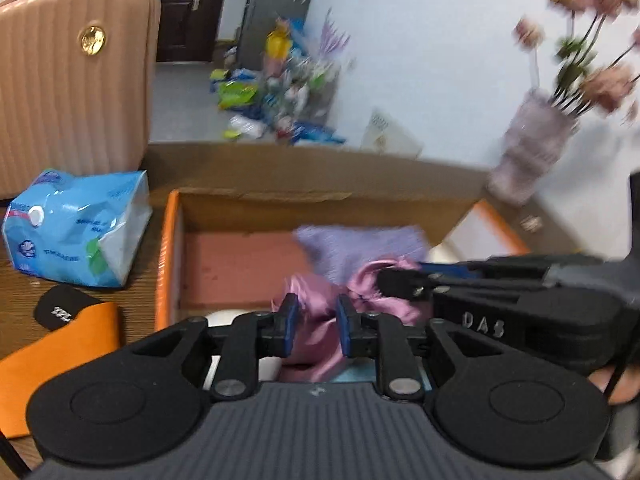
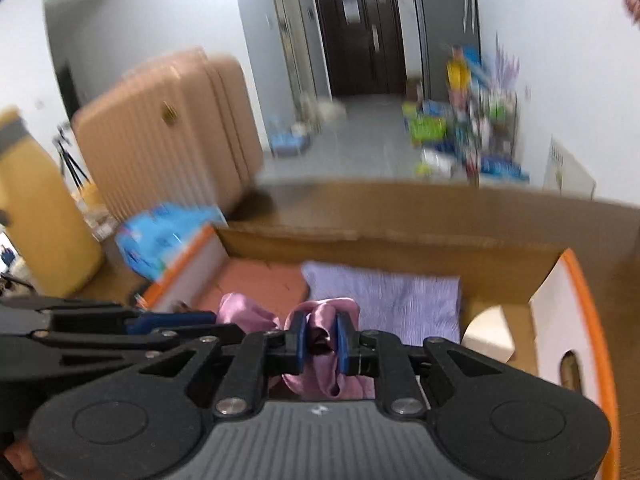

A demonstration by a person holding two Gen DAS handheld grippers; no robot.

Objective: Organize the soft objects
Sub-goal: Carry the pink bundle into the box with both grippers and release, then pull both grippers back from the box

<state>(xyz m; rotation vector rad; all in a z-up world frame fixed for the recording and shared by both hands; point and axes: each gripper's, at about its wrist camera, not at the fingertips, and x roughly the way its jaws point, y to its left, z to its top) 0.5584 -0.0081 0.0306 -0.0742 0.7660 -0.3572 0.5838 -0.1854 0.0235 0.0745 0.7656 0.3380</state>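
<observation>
A shiny pink satin cloth (image 1: 320, 316) hangs over an open cardboard box with orange edges (image 1: 166, 256). My left gripper (image 1: 314, 322) is shut on one part of the cloth. My right gripper (image 2: 322, 336) is shut on another bunch of the same cloth (image 2: 320, 320); it also shows in the left wrist view (image 1: 404, 280), reaching in from the right. A folded lilac cloth (image 2: 384, 300) lies flat inside the box (image 2: 592, 320) at the back, on a pinkish layer (image 1: 240, 264). The left gripper arm shows at the left of the right wrist view.
A blue tissue pack (image 1: 76, 226) lies left of the box on the wooden table. An orange and black item (image 1: 60, 344) lies at the near left. A pink suitcase (image 1: 72, 76) stands behind. A vase of flowers (image 1: 532, 144) stands at the right. Packets litter the floor (image 1: 280, 92).
</observation>
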